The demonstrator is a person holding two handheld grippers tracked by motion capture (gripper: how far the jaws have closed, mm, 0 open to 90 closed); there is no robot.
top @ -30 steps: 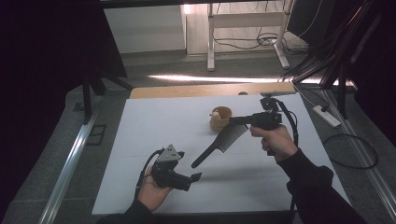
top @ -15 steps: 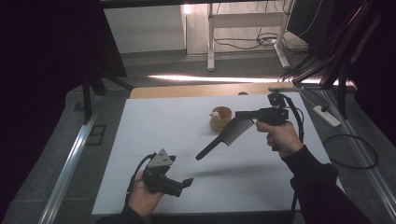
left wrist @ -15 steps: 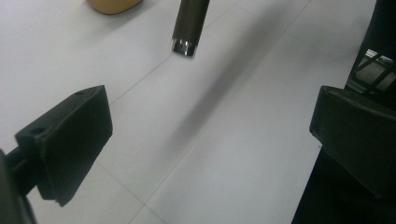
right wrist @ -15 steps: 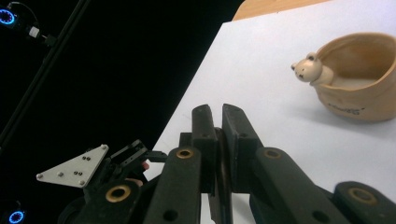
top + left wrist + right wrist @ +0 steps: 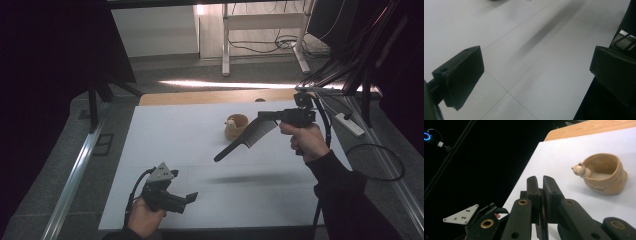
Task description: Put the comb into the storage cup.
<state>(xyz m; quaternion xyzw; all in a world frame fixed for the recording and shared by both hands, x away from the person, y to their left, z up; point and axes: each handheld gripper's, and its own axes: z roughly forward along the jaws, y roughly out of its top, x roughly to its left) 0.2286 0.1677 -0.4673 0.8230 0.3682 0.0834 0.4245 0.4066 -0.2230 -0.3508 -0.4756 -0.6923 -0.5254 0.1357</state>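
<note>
Up goes the comb (image 5: 245, 139), higher off the table than a moment ago and swung farther toward two o'clock, while the left gripper (image 5: 190, 197) has slid back toward the near edge at seven o'clock. Biggest thing out there is the white table (image 5: 200, 135), with the comb's long soft shadow (image 5: 250, 177) stretched across it below the tool. Over at three o'clock the right gripper (image 5: 263, 116) is held in the air, jaws pressed tight on the toothed end of the black comb, whose handle droops down toward seven o'clock, clear of the surface. In the right gripper view the two jaws clamp the thin edge of the comb (image 5: 542, 207) between them. Low at seven o'clock the left gripper hovers close over the sheet, jaws spread wide with nothing between them. Smallest of all, the tan animal-faced cup (image 5: 235, 126) sits upright near the far edge at twelve o'clock, just beside the raised comb's teeth.
</note>
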